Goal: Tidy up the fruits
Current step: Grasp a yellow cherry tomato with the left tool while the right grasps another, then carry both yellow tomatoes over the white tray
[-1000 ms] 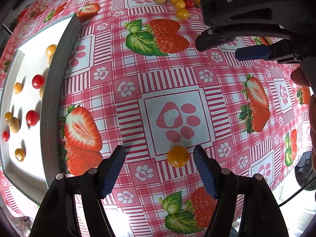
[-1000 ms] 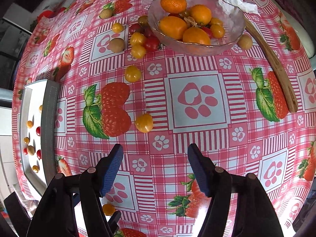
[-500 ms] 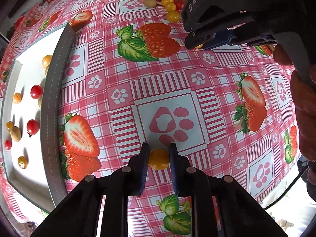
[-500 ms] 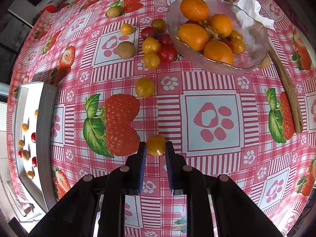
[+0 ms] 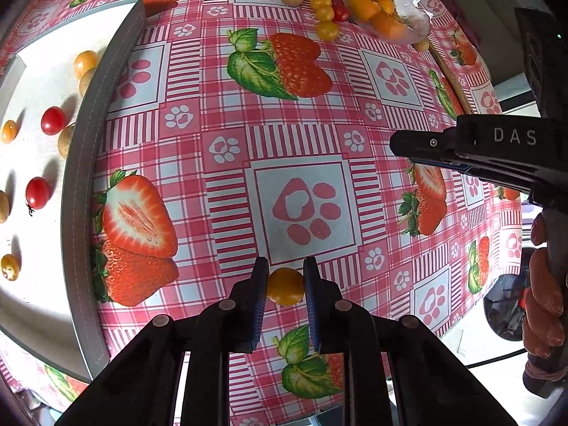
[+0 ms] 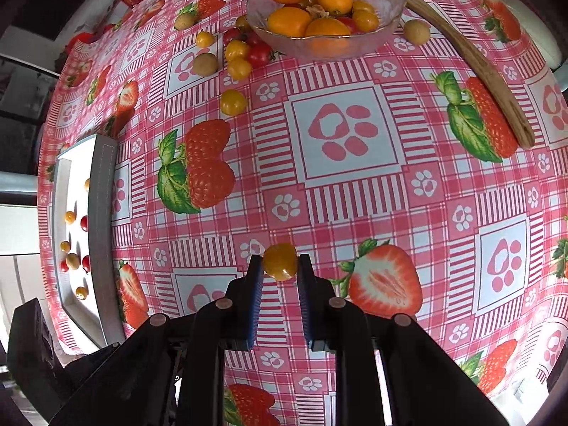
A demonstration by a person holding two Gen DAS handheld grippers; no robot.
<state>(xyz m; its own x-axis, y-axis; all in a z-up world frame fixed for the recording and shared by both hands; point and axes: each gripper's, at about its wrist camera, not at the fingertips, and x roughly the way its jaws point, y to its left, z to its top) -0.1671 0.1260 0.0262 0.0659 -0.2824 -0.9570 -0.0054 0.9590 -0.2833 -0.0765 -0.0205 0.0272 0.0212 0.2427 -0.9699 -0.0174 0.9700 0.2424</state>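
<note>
In the left wrist view my left gripper (image 5: 285, 287) is shut on a yellow cherry tomato (image 5: 285, 285), low over the strawberry-print tablecloth. My right gripper (image 6: 280, 262) holds another yellow cherry tomato (image 6: 280, 261) clamped between its blue pads, lifted off the cloth. The right gripper's black body (image 5: 497, 149) shows at the right of the left wrist view, with a person's hand (image 5: 545, 305) on its handle. A white tray (image 5: 81, 184) with a grey rim lies at the left and holds several small red, yellow and brown fruits.
A glass bowl (image 6: 387, 32) of oranges and small fruits stands at the far side. Loose yellow and red tomatoes (image 6: 241, 60) and brown fruits lie beside it. A wooden stick (image 6: 475, 67) lies to the right. The table edge runs along the right in the left wrist view.
Both grippers went from open to shut, each on a yellow tomato. The right one has since lifted its tomato and moved away from the bowl.
</note>
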